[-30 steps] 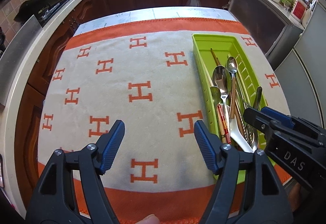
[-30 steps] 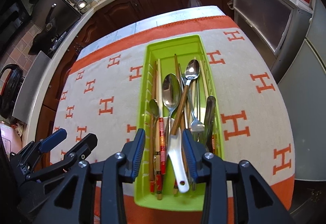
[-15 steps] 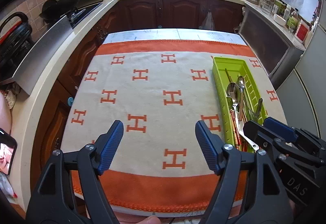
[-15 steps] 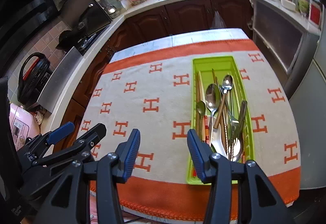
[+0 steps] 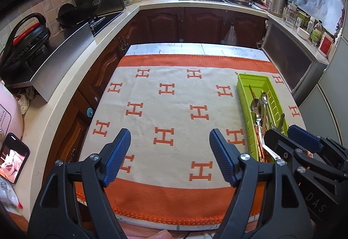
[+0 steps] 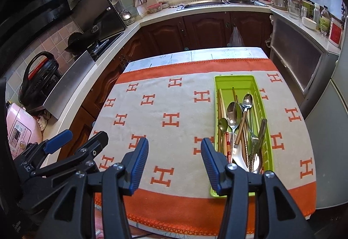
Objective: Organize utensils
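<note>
both wrist views angled down over one shared cloth-covered table [image 5: 174,108]

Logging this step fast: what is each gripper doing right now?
Left gripper: open, holding nothing, above the cloth.
Right gripper: open, empty; its jaws have just been opening, nothing between them, beside the green tray.
</note>
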### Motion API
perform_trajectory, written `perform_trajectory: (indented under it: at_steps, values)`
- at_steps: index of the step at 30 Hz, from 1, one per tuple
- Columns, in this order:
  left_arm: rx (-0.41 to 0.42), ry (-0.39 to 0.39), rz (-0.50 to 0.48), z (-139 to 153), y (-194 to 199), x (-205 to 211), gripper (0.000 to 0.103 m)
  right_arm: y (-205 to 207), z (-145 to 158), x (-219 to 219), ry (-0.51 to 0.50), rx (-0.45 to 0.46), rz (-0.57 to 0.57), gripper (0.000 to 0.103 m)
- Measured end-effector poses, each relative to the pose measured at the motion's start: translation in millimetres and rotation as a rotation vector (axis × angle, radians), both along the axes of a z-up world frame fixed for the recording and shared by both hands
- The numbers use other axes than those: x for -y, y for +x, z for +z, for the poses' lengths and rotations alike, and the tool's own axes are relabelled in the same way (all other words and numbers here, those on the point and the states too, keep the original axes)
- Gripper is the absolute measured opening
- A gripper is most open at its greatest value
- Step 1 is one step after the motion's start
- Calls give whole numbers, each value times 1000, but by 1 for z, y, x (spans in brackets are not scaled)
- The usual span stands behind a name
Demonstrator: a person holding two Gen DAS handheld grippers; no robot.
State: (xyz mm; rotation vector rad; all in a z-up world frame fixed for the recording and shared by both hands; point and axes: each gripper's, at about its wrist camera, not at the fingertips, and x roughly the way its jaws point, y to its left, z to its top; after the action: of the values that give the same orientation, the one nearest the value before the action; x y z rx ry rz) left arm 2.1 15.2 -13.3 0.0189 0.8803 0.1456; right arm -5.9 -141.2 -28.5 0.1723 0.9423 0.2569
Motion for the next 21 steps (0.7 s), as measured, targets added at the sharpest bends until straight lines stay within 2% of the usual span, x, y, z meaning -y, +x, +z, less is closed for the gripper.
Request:
perform_trajectory:
  at_steps: [21]
  values:
    - [0,-6,-2,1,5,-3,73,0,2,-4,-7,10,-11,50]
